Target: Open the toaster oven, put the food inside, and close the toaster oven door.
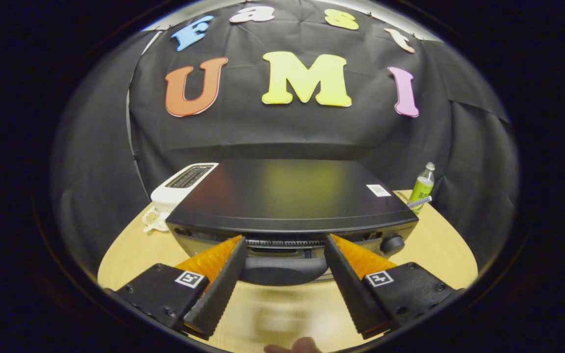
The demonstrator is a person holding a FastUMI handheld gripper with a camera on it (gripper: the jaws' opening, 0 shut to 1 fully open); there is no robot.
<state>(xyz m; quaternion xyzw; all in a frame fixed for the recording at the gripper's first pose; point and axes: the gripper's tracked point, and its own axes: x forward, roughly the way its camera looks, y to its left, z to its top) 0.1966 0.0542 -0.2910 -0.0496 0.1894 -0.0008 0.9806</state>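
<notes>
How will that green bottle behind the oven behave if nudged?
The bottle looks tall and narrow, so it would probably tip easily. It seems to be thin clear plastic, likely light. Once down, its round body could roll on the table. The gripper is open, its fingers flanking the toaster oven handle.

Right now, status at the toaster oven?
Tongs open, fingers straddling the door handle, not pressing it. Toaster oven door shut, no food inside yet. White toaster and green bottle stand behind, clear of the door.

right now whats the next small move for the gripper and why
Probably ease forward and close on the door handle: the gripper is open, fingers either side of it, not pressing, and the toaster oven looks closed.
</notes>
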